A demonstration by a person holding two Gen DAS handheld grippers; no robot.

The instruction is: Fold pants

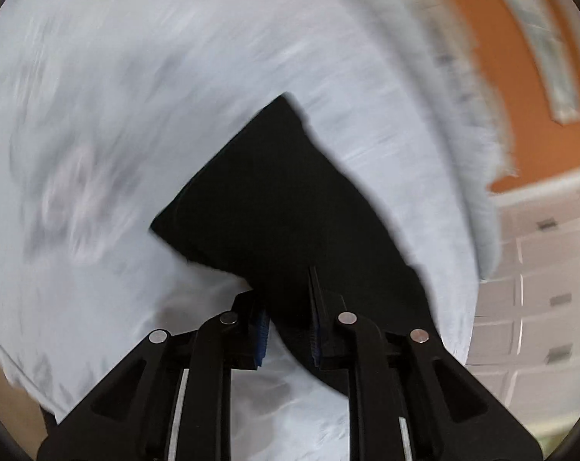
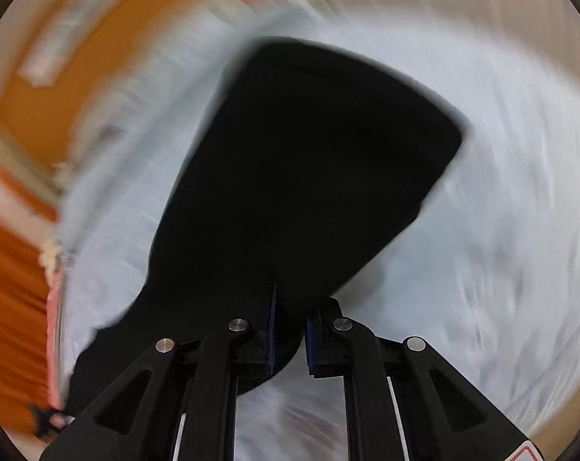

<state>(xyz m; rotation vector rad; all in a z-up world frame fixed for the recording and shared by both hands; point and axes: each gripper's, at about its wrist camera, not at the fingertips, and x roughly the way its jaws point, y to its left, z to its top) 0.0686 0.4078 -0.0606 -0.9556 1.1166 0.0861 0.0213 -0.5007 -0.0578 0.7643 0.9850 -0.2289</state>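
Observation:
The black pants hang from my left gripper, which is shut on a bunch of the cloth. The fabric spreads forward over a pale grey-blue sheet. In the right wrist view the black pants fan out wide ahead of my right gripper, which is shut on their near edge. Both views are blurred by motion.
The sheet covers a bed or table whose fringed edge runs at the right in the left wrist view. Beyond it are an orange wall, a tiled floor, and orange wall at the left in the right wrist view.

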